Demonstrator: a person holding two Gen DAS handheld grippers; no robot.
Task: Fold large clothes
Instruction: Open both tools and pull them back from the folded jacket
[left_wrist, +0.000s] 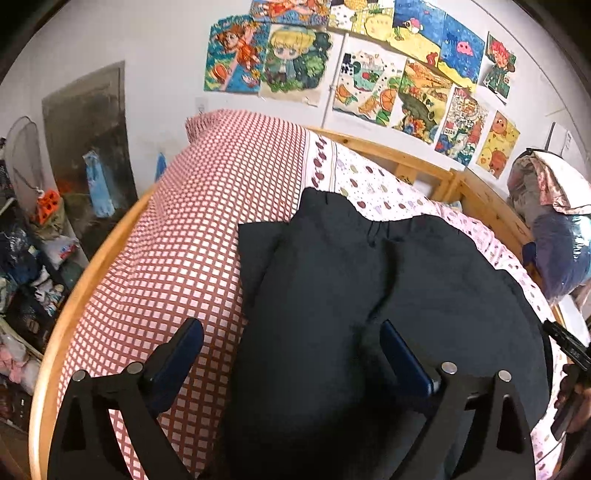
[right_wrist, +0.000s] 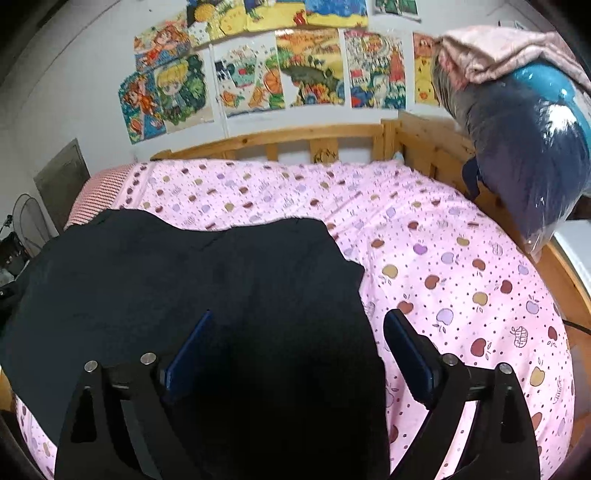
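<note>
A dark garment (left_wrist: 332, 288) lies spread on the bed (right_wrist: 443, 236), over the pink apple-print sheet (right_wrist: 461, 280) and partly over the red-and-white checked bedding (left_wrist: 184, 236) toward the bed's left side. The cloth shows a lengthwise fold or crease down its middle in the left wrist view; its far edge stops short of the wooden headboard rail (right_wrist: 280, 142), and its right edge leaves the right half of the bed uncovered. The left gripper (left_wrist: 291, 332) hovers above the garment's near left edge with jaws spread wide: one finger over the checked bedding, the other over the dark cloth; nothing is held. The right gripper (right_wrist: 297, 328) is likewise wide open and empty, straddling the garment's near right edge, with one finger above the dark cloth and the other above the pink sheet. Whether either gripper touches the fabric cannot be told. Coloured drawings (right_wrist: 280, 70) are stuck on the wall behind the headboard. A plastic-wrapped bundle (right_wrist: 524, 155) sits on the bed frame at the far right corner. Shelves of clutter (left_wrist: 33, 258) stand off the bed's left edge.
</note>
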